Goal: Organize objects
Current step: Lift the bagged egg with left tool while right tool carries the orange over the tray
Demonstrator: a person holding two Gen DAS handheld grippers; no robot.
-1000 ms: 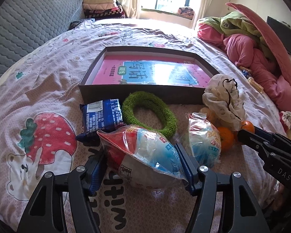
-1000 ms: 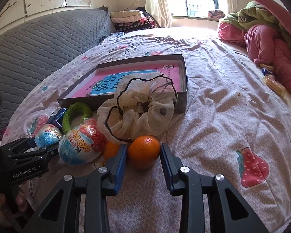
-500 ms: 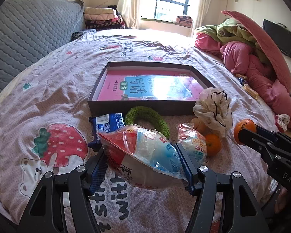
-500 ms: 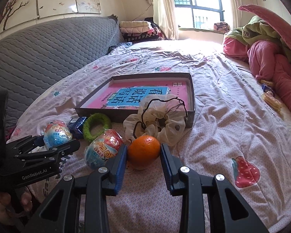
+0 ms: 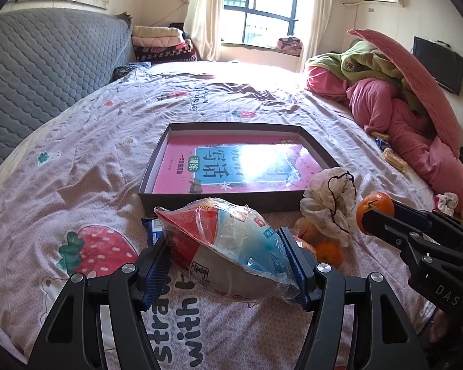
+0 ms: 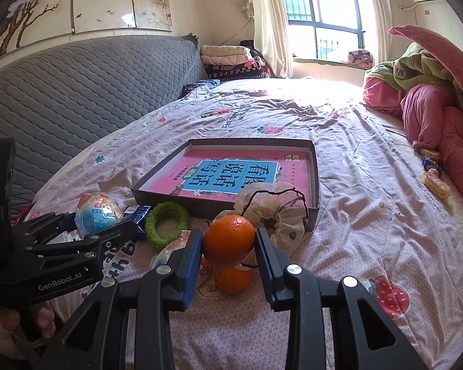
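My left gripper (image 5: 226, 245) is shut on a clear-wrapped red, white and blue snack bag (image 5: 231, 237), held off the bed. My right gripper (image 6: 229, 236) is shut on an orange (image 6: 228, 243), also lifted; it shows in the left wrist view too (image 5: 374, 208). Ahead lies a shallow brown box (image 5: 225, 206) with a pink book inside. Just before the box lie a cream scrunchie (image 6: 277, 212), a green ring (image 6: 166, 223), a blue packet (image 6: 137, 212), another orange (image 6: 233, 279) and a second wrapped snack (image 6: 169, 252).
A grey quilted headboard (image 6: 77, 92) runs along the left. Pink and green bedding (image 5: 401, 108) is piled at the right, with small snack packs (image 6: 435, 182) beside it. Folded blankets (image 5: 163, 43) sit by the window. A hand (image 6: 12, 330) grips the left tool.
Both grippers have risen, lifting the snack bag and the orange off the bedspread. The items left on the bed now look lower and farther away.
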